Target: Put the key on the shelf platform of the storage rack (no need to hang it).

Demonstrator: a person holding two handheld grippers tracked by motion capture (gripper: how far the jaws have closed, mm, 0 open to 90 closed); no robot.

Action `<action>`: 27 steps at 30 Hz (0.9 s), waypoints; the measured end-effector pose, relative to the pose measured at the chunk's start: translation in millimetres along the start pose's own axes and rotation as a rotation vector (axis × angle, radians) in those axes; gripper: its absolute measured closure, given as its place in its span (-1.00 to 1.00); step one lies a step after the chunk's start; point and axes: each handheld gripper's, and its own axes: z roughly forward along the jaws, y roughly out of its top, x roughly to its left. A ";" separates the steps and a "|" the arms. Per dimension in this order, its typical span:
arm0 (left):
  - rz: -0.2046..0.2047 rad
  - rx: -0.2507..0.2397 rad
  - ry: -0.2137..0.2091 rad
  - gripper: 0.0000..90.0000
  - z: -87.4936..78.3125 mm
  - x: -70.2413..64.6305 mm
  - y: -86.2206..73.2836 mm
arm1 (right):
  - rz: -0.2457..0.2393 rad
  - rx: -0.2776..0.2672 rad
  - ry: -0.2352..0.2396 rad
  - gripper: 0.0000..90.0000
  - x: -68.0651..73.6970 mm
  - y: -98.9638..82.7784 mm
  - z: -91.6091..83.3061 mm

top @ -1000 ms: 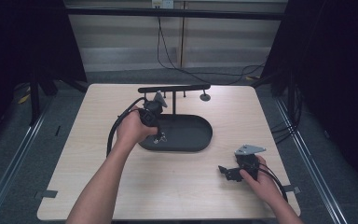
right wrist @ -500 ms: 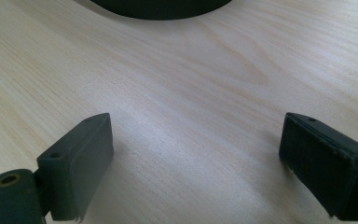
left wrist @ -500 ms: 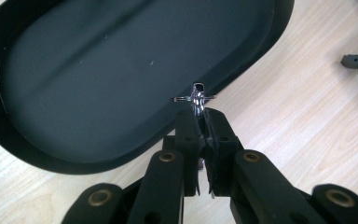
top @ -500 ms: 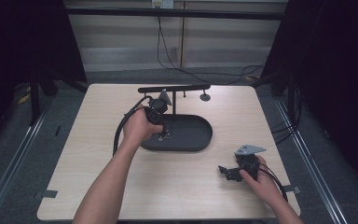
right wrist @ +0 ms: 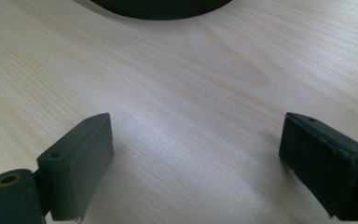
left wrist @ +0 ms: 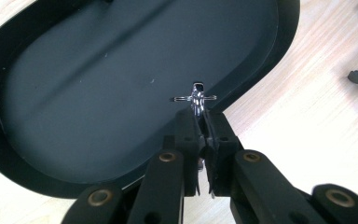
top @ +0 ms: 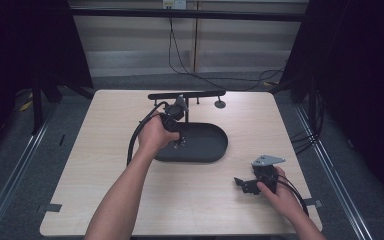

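- Here, in the high view, we see a pale wooden table [top: 105, 200] with a dark oval tray [top: 215, 145] near the middle of the frame and a black stand with a crossbar [top: 187, 95] just above it.
- The left gripper [top: 179, 142] sits at the centre of that frame, over the tray's left end; the right gripper [top: 240, 183] rests low on the table at lower right, well apart from the tray.
- In the left gripper view, its jaws are pressed together on a small silver metal piece [left wrist: 196, 99], perhaps a clip or charm, at centre frame. The piece juts past the tips, over the tray's near rim [left wrist: 261, 74].
- In the right gripper view, its jaws stand wide apart with nothing between them, bare wood below.
- We judge the step in hand to be carrying the silver piece, whether into the tray or up to the crossbar we cannot tell. To do it well, we would keep the pinch firm, since the piece is thin and held by one end, move slowly, and avoid knocking it against the rim or the stand's post.
- The left gripper view gives the grip itself; in the high view the hand covers the piece. The high view gives the stand and how the hands sit on the table.
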 end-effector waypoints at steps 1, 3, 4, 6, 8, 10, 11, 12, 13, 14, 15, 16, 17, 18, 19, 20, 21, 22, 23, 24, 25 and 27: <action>0.006 0.001 0.002 0.89 0.4 0.5 0.5 | 0.000 0.000 0.000 -0.79 0.0 0.0 0.0; 0.002 -0.006 0.001 0.89 1.3 0.3 1.3 | 0.001 0.000 0.000 -0.79 0.0 0.0 0.0; 0.002 -0.007 0.004 0.89 1.8 0.1 1.6 | 0.001 0.000 0.000 -0.79 0.1 0.0 0.0; 0.002 -0.004 0.010 0.89 3.0 -0.2 2.2 | -0.001 -0.001 0.000 -0.79 -0.1 0.0 0.1; 0.002 -0.003 0.012 0.89 4.4 -0.2 2.7 | -0.001 0.000 0.000 -0.79 0.0 0.0 0.0; -0.001 -0.003 0.014 0.89 5.7 -0.3 3.2 | -0.001 0.000 0.000 -0.79 0.0 0.0 0.0; -0.002 -0.003 0.017 0.89 6.3 -0.3 3.5 | -0.001 -0.001 0.000 -0.79 -0.1 0.0 0.0; -0.003 -0.001 0.019 0.90 7.2 -0.3 3.8 | -0.001 -0.001 0.000 -0.79 0.0 0.0 0.0; -0.004 -0.001 0.017 0.89 8.3 -0.6 4.0 | -0.003 -0.001 0.000 -0.79 -0.1 -0.1 0.1; 0.001 0.001 0.016 0.89 9.0 -0.6 4.5 | -0.003 -0.001 0.000 -0.79 -0.1 -0.1 0.1; 0.002 -0.002 0.021 0.89 9.8 -0.9 4.7 | -0.003 -0.001 0.000 -0.79 -0.2 -0.1 0.1; 0.004 0.001 0.023 0.89 10.4 -1.1 5.2 | -0.004 0.000 -0.002 -0.79 -0.1 -0.1 0.0; 0.004 0.001 0.023 0.89 10.4 -1.1 5.2 | -0.004 0.000 -0.002 -0.79 -0.1 -0.1 0.0; 0.003 0.000 0.022 0.89 11.2 -1.3 5.6 | -0.003 -0.001 0.000 -0.79 -0.2 -0.1 0.1; 0.004 -0.003 0.023 0.89 11.9 -1.3 6.1 | -0.003 -0.001 0.000 -0.79 -0.2 -0.1 0.1; 0.003 -0.006 0.024 0.89 12.5 -1.4 6.5 | -0.003 -0.001 0.000 -0.79 -0.2 -0.1 0.1; 0.003 -0.009 0.027 0.89 13.6 -1.6 7.2 | -0.003 -0.001 0.000 -0.79 -0.2 -0.1 0.1; 0.005 -0.009 0.029 0.89 14.3 -1.5 7.5 | -0.003 -0.001 0.000 -0.79 -0.2 -0.1 0.1; 0.003 -0.012 0.027 0.89 15.2 -1.4 7.6 | -0.003 -0.001 0.000 -0.79 -0.2 -0.1 0.1; -0.001 -0.017 0.031 0.89 15.8 -1.2 7.7 | -0.003 -0.001 0.000 -0.79 -0.2 -0.1 0.1; 0.000 -0.020 0.031 0.89 16.4 -0.7 7.7 | -0.003 -0.001 0.000 -0.79 -0.2 -0.1 0.1; -0.010 -0.027 0.023 0.89 18.8 -0.2 7.6 | -0.003 -0.001 0.000 -0.79 -0.2 -0.1 0.1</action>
